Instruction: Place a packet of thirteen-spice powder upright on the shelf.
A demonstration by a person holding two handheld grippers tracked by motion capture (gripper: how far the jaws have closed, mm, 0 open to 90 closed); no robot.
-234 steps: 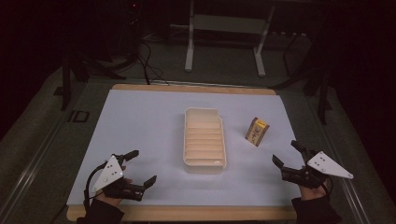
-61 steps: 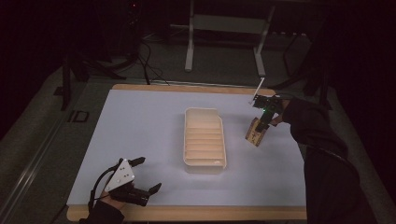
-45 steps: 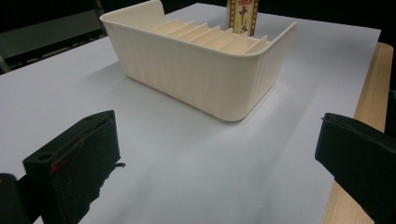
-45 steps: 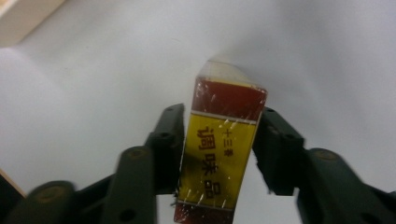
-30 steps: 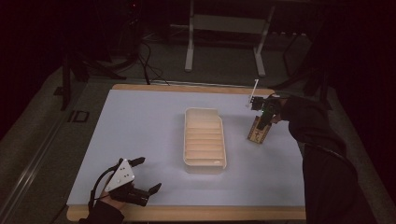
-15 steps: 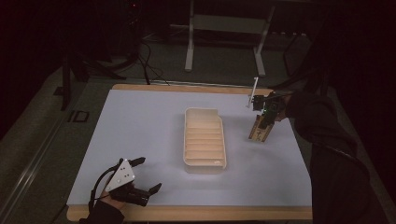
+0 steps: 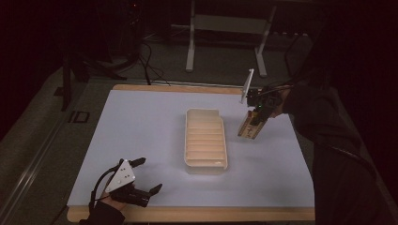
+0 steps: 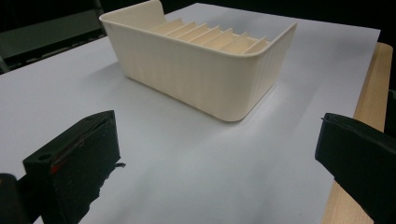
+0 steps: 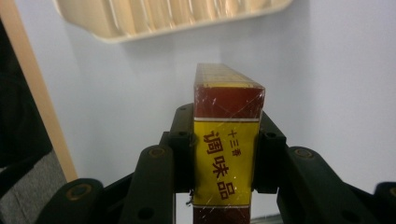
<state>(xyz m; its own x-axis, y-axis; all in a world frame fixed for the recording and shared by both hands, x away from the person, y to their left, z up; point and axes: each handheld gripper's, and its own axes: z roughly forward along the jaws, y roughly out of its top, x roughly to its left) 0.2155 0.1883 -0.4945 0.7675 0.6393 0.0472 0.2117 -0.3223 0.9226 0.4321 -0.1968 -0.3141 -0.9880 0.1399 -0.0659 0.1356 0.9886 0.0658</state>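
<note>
Box [image 9: 228, 158] of seasoning, flat on the desk [image 7: 141, 126] near its right edge earlier, was now clamped in the right gripper [image 7: 257, 112] and tipped up beside the ribbed tray [image 7: 205, 140], long axis sloping toward the desk, likely bound for the tray; left gripper [image 7: 141, 180] rested wide open, empty, near the front left corner.

1. High view: the room around is almost black; only the pale bench [image 7: 141, 136] catches light.
2. The cream tray [image 7: 205, 143] throws a soft shadow on the sheet beside its near end.
3. Left gripper view: evenly lit, tray sharp, the black jaws at the bottom are slightly soft.
4. Right gripper view: the yellow box [image 9: 227, 154] is crisp, with fine scratches glinting on its wrap; the tray behind it blurs.
</note>
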